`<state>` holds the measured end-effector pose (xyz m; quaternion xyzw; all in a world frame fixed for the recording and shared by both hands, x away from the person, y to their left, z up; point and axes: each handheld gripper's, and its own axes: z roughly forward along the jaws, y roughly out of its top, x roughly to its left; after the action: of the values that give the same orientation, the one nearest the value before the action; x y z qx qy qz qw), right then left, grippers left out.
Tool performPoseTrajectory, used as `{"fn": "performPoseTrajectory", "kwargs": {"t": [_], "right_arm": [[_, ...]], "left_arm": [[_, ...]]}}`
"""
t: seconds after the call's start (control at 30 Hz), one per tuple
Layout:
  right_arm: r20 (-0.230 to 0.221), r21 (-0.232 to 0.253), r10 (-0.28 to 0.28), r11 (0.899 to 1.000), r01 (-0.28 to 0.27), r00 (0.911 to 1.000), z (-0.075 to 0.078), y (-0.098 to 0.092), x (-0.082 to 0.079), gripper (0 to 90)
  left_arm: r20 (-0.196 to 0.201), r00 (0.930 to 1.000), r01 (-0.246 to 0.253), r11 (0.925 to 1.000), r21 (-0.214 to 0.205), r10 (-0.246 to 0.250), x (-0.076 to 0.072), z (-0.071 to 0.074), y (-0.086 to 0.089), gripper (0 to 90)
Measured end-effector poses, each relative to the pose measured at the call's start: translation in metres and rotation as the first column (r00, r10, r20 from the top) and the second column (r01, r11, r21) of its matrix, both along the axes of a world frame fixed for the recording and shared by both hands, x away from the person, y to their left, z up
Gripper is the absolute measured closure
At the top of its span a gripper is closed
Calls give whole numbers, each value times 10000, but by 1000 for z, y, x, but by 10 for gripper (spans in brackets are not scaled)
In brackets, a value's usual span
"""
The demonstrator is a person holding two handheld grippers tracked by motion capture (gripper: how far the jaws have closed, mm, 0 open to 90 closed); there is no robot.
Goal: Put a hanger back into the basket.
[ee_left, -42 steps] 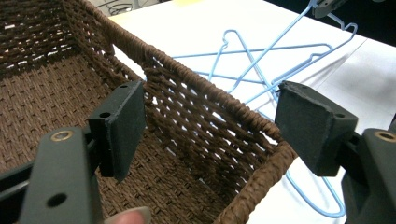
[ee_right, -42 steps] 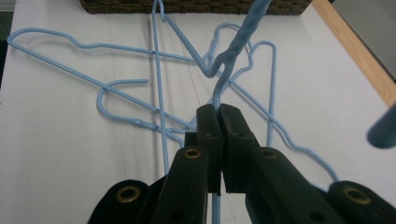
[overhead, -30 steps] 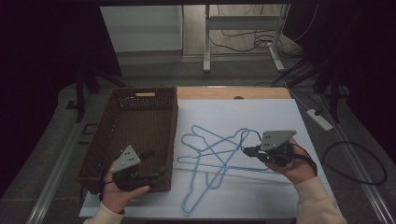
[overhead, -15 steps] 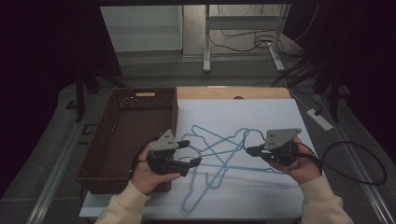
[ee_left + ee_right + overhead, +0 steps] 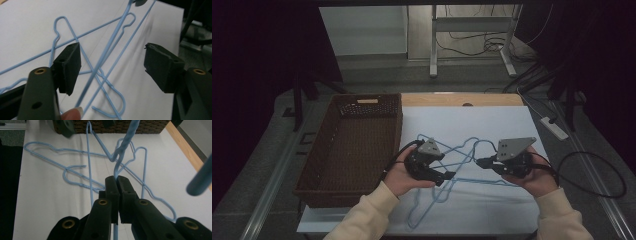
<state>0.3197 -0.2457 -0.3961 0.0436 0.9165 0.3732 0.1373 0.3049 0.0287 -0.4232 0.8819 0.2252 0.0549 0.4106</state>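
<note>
Several light blue wire hangers (image 5: 477,181) lie tangled on the white sheet (image 5: 492,125). My right gripper (image 5: 479,162) is shut on one hanger's wire (image 5: 125,145), lifting that end off the sheet; the pads (image 5: 111,187) pinch it at the tips. My left gripper (image 5: 447,176) hovers over the tangle just left of it. Its jaws have just been closing a little but stand wide apart. In the left gripper view (image 5: 112,65) the raised wire (image 5: 110,47) and a hook (image 5: 120,105) run between the jaws, untouched by the pads (image 5: 71,65).
A brown wicker basket (image 5: 352,150) stands at the left of the sheet, also seen in the right gripper view (image 5: 140,127). The wooden table edge (image 5: 462,99) runs along the back. A power strip (image 5: 554,127) and a black cable (image 5: 602,170) lie at the right.
My left hand has swung right from the basket's front corner to above the hangers. The right gripper has stayed put, still clamped on the wire.
</note>
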Motion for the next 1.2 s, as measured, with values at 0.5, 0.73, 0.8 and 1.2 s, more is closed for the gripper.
{"fn": "performPoseTrajectory", "kwargs": {"t": [0.5,0.73,0.8,1.2], "right_arm": [[-12,-40,255,9997,-255,9997,4,1,-1,878],[226,517,-240,9984,228,9995,4,-1,1,856],[226,776,-419,9962,400,9989,4,-1,0,843],[760,2932,-2250,9362,1939,9714,13,-9,-13,573]], "left_arm": [[495,9954,713,9802,1848,-817,2,-11,-25,822],[615,9951,686,9893,1290,-770,-4,0,-19,861],[676,9958,545,9934,1012,-615,-7,3,-16,861],[967,9952,216,9985,-495,-167,-20,32,1,862]]}}
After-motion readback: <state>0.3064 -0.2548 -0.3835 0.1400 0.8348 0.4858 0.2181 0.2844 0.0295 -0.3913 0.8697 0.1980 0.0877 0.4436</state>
